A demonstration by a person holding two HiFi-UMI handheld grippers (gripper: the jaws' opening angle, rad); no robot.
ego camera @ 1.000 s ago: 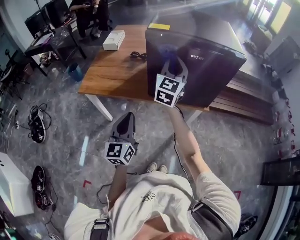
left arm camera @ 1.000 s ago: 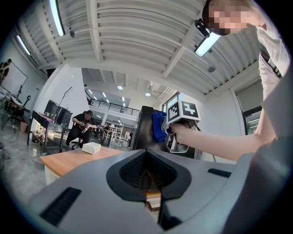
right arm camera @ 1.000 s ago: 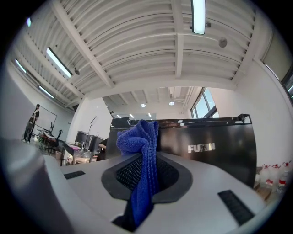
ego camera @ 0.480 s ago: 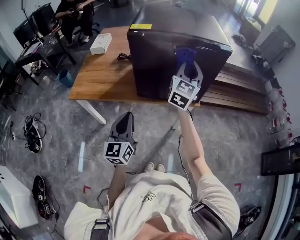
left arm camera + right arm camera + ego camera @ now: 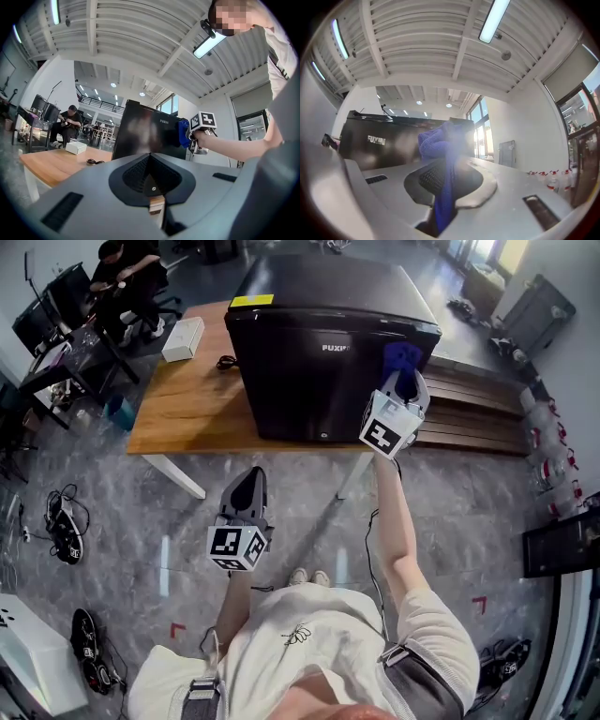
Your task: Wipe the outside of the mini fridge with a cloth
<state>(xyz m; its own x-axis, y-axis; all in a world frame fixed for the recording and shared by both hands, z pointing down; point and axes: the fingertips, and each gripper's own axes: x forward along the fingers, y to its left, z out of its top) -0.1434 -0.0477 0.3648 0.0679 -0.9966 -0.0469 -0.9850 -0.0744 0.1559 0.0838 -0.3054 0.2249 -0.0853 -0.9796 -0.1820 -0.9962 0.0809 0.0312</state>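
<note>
A black mini fridge [image 5: 328, 343] stands on a wooden table [image 5: 183, 399]. My right gripper [image 5: 405, 379] is shut on a blue cloth [image 5: 401, 356] and holds it at the right edge of the fridge's front, near the top corner. In the right gripper view the blue cloth [image 5: 440, 150] bunches between the jaws in front of the fridge [image 5: 379, 140]. My left gripper [image 5: 247, 486] hangs low over the floor, well short of the table, shut with nothing in it. The left gripper view shows the fridge [image 5: 145, 136] and the cloth [image 5: 183, 133] ahead.
A white box [image 5: 182, 338] and a black cable [image 5: 223, 362] lie on the table left of the fridge. A person sits at a desk [image 5: 84, 334] at the far left. Shoes and cables [image 5: 61, 521] lie on the grey floor. Wooden slats [image 5: 469, 418] run to the fridge's right.
My right gripper has carried the cloth rightward across the fridge front to its right edge. The head view has shifted. The left gripper has stayed in place.
</note>
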